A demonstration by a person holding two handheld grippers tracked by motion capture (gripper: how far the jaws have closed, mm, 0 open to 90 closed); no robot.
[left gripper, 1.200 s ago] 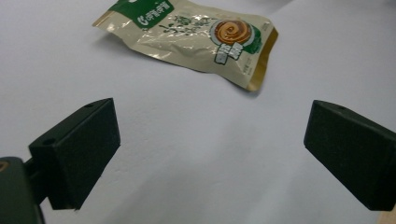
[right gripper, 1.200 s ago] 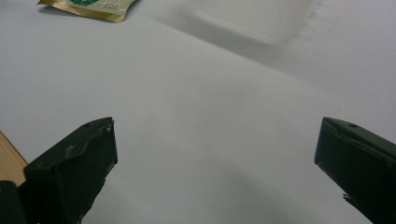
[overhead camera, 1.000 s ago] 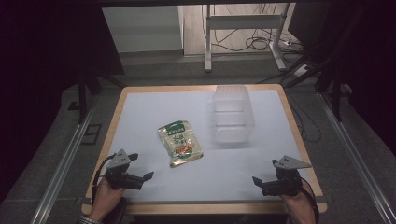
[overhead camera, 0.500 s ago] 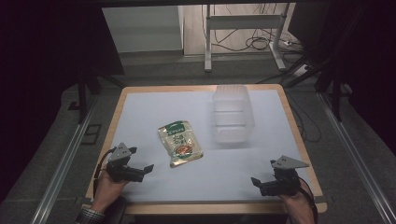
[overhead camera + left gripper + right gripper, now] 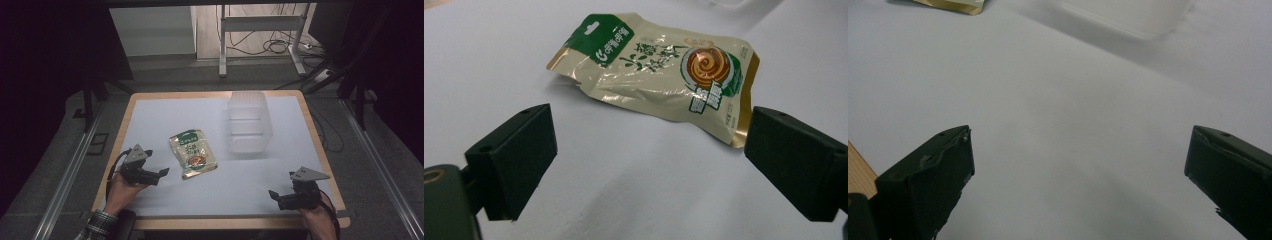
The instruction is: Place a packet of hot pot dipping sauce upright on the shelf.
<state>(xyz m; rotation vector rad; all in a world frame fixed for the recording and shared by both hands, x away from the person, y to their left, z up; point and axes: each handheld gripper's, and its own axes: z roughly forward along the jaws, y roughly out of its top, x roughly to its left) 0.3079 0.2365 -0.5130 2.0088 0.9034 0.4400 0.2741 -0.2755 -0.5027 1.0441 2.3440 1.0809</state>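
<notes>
White table (image 5: 150, 120): snack packet (image 5: 193, 153), clear plastic container (image 5: 248, 122).

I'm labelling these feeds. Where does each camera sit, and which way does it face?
High view: above the person's side, facing forward and down on the table; both hands, left gripper and right gripper show.
Left gripper view: on the left gripper, looking between its open jaws at the pouch.
Right gripper view: on the right gripper, open jaws over bare table, box beyond.
Shared: pouch and box.

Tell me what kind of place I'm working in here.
Likely a lab recording station, not a kitchen: a bare white table with wooden edging, loose cables on the floor behind, and a metal stand.
</notes>
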